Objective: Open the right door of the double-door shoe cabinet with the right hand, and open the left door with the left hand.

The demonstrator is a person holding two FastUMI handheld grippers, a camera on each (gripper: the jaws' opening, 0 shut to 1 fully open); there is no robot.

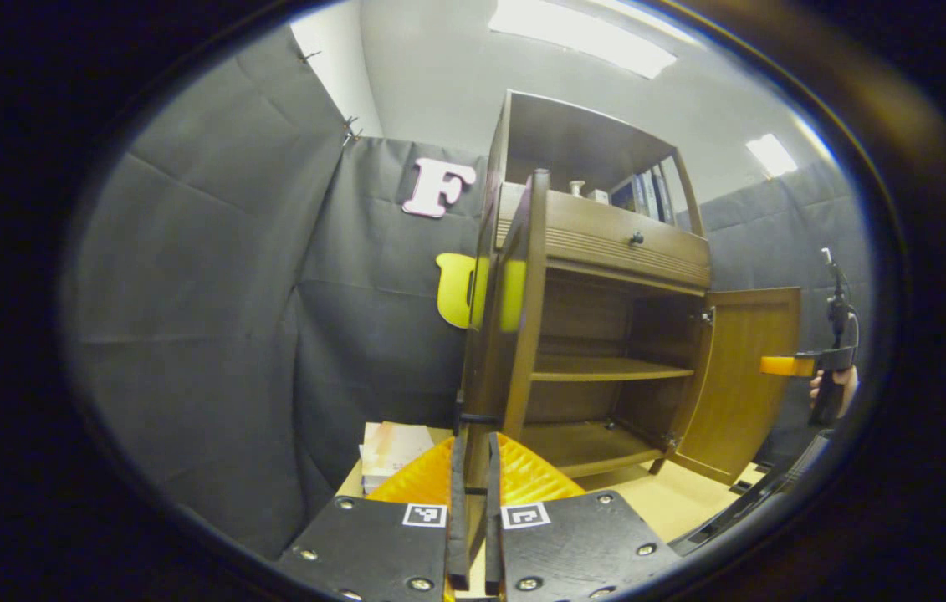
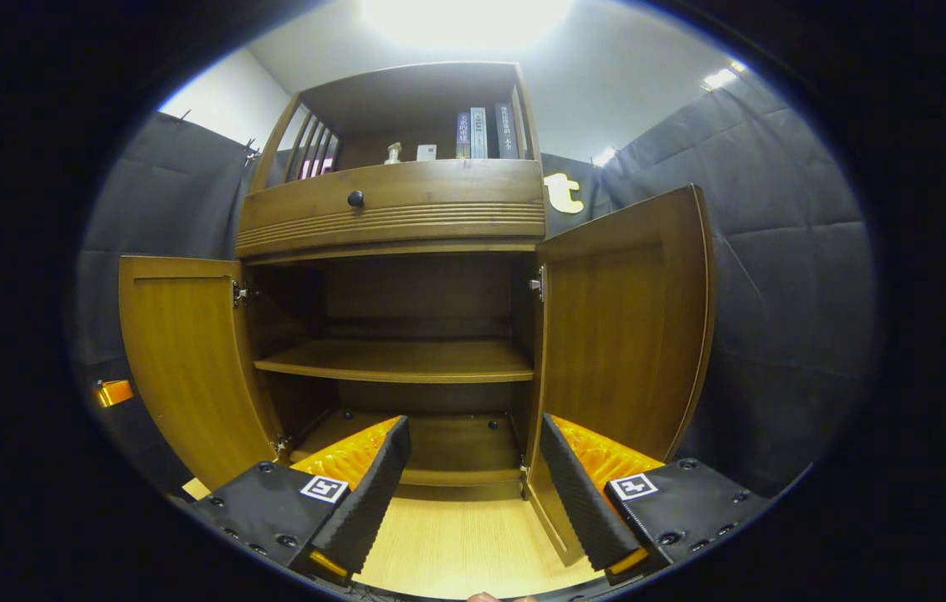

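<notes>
- Both doors of the shoe cabinet [image 2: 406, 334] are seen swung wide in the right gripper view, so the task is judged complete, or all but complete; only letting go and drawing back seem to be left.
- The left door [image 1: 514, 334] is met edge-on in the left gripper view, directly ahead of the left gripper [image 1: 473, 510], whose fingers are drawn almost together around the door's lower edge. Whether both fingers press on the wood cannot be told.
- The right gripper [image 2: 468, 493] is held wide apart with nothing between its fingers. The cabinet's open bay lies straight ahead of it.
- The right door [image 2: 623, 334] stands just ahead and to the outer side of that gripper, with its bottom edge passing close by one finger. A sideways move there is judged likely to knock it.
- The pale floor [image 2: 456, 543] beneath the right gripper offers room for a straight withdrawal.
- Beyond the left door a stack of boxes [image 1: 393, 451] lies near, so room on that side is judged tight.
</notes>
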